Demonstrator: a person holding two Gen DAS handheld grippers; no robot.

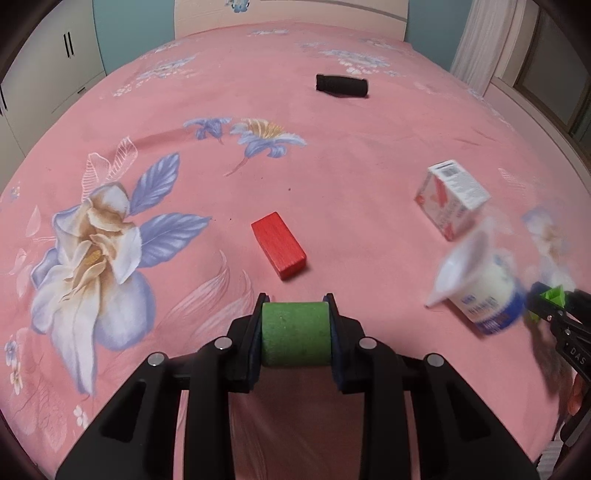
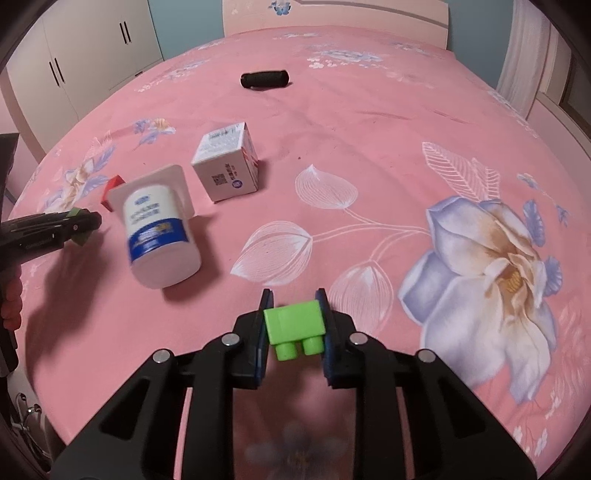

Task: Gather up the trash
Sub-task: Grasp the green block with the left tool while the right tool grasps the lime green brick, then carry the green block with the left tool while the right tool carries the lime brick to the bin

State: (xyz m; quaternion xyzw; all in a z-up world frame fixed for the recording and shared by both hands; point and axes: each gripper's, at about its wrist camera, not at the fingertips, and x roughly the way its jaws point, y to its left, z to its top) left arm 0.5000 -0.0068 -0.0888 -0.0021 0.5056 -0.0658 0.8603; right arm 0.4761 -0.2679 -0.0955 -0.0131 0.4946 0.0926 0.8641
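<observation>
My left gripper [image 1: 295, 304] is shut on a dark green cylinder block [image 1: 295, 334] just above the pink floral bedsheet [image 1: 351, 166]. In the right wrist view, my right gripper [image 2: 293, 297] is shut on a light green studded toy brick [image 2: 295, 321]. A white yogurt cup [image 2: 159, 232] with a blue label lies tipped on its side between the two grippers. Behind it stands a white carton box [image 2: 227, 166]. A red block [image 1: 279, 244] lies just ahead of the left gripper. A black roll [image 1: 341, 86] lies far up the bed.
The bed fills both views, with its headboard [image 1: 288, 14] at the far end. White wardrobes [image 2: 85, 48] stand along the left and a curtain [image 1: 484, 40] hangs at the far right. A hand [image 2: 11, 291] shows at the left edge.
</observation>
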